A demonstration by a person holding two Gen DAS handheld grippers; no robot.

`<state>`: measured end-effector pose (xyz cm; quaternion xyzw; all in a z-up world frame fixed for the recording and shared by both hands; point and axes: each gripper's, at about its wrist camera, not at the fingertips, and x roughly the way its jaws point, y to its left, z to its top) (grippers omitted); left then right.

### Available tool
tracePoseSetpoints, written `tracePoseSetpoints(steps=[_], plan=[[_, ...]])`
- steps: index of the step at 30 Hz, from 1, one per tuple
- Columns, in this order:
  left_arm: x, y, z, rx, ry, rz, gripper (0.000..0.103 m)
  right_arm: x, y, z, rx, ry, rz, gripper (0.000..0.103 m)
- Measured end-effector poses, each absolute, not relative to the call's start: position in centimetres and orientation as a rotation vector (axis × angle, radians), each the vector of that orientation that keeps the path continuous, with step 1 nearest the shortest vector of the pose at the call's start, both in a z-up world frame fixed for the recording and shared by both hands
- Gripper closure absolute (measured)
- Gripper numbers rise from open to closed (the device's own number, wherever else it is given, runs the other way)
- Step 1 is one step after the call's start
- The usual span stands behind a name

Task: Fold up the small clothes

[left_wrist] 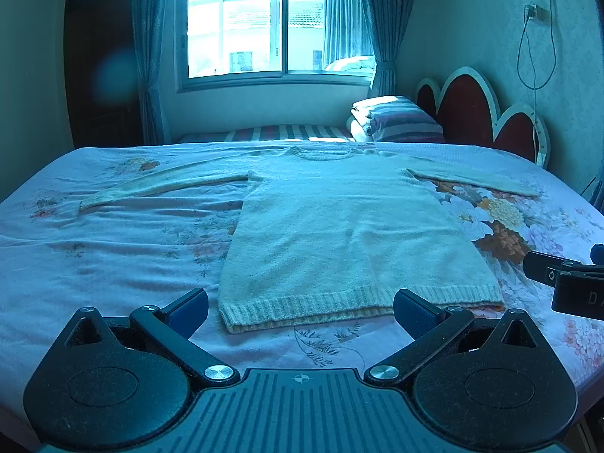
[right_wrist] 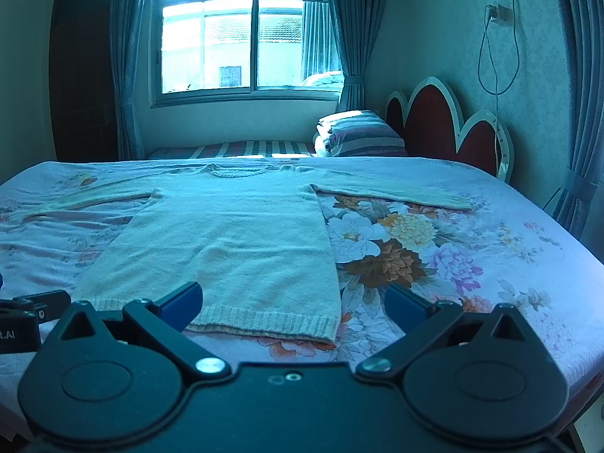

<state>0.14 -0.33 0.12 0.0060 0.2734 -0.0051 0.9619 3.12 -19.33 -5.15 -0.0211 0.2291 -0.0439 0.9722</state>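
Cream knit sweater point(left_wrist: 339, 226) lies flat on the floral bedsheet point(left_wrist: 113, 256), sleeves out, hem nearest us, and both the left gripper point(left_wrist: 301, 311) and right gripper point(right_wrist: 294, 302) hover spread wide and empty by that hem, apparently lining up a first fold.

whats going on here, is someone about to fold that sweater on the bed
It looks that way. A pale knit sweater lies flat and unfolded on the floral bedsheet, both sleeves spread out to the sides, hem toward the cameras. A person holds the left gripper and right gripper just short of the hem, one near each bottom corner. Both are open with nothing between the fingers, so no fold has been made yet.
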Motion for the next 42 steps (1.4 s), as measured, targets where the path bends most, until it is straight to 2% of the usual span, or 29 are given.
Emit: tracePoseSetpoints(steps=[42], plan=[[0.48, -0.49, 0.11, 0.011, 0.557, -0.011, 0.0, 3.45, -19.38, -5.05, -0.049, 0.461, -0.075, 0.0]])
